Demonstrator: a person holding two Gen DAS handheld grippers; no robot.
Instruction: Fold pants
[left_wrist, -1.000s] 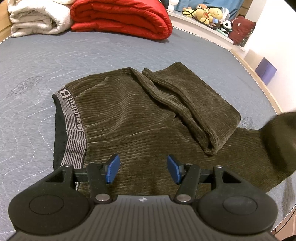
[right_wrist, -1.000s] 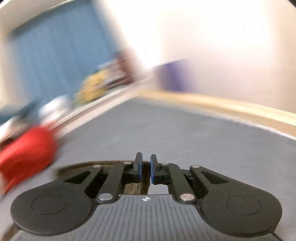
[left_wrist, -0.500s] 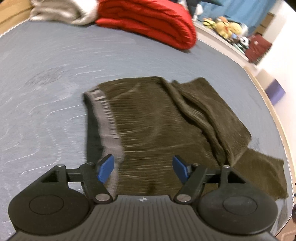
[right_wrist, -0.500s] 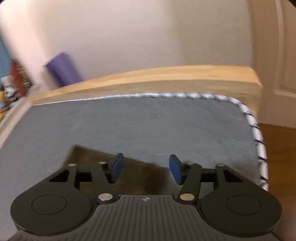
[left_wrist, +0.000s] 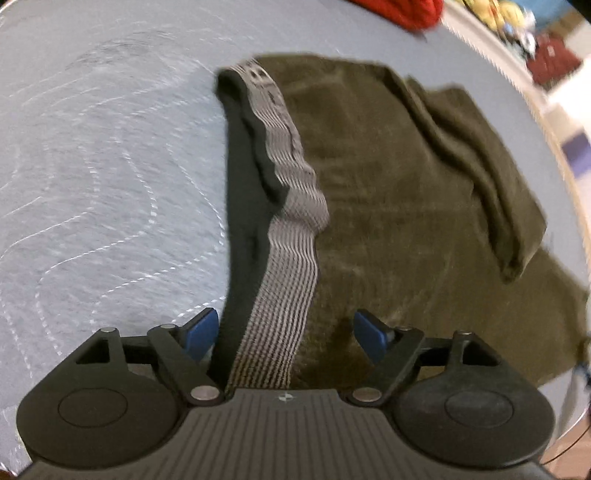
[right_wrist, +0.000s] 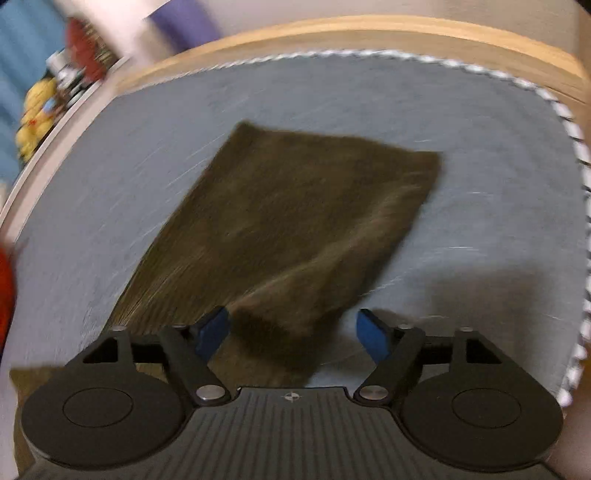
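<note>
Dark olive corduroy pants (left_wrist: 388, 192) lie on a grey quilted bed (left_wrist: 92, 166), one leg folded back over the body. Their grey striped waistband (left_wrist: 291, 221) runs toward me. My left gripper (left_wrist: 282, 332) is open, its jaws straddling the near end of the waistband. In the right wrist view the flat leg end of the pants (right_wrist: 295, 221) lies near the bed's corner. My right gripper (right_wrist: 293, 332) is open over the near edge of that leg, holding nothing.
A red quilt (left_wrist: 402, 11) and stuffed toys (left_wrist: 495, 14) sit at the far side. The wooden bed frame (right_wrist: 369, 29) and piped mattress edge (right_wrist: 569, 129) curve close around the leg end. A purple box (right_wrist: 184, 22) stands by the wall.
My left gripper moved left and down onto the waistband end. My right gripper, shut a second ago, opened and drew back, so the released leg now lies flat on the bed.
</note>
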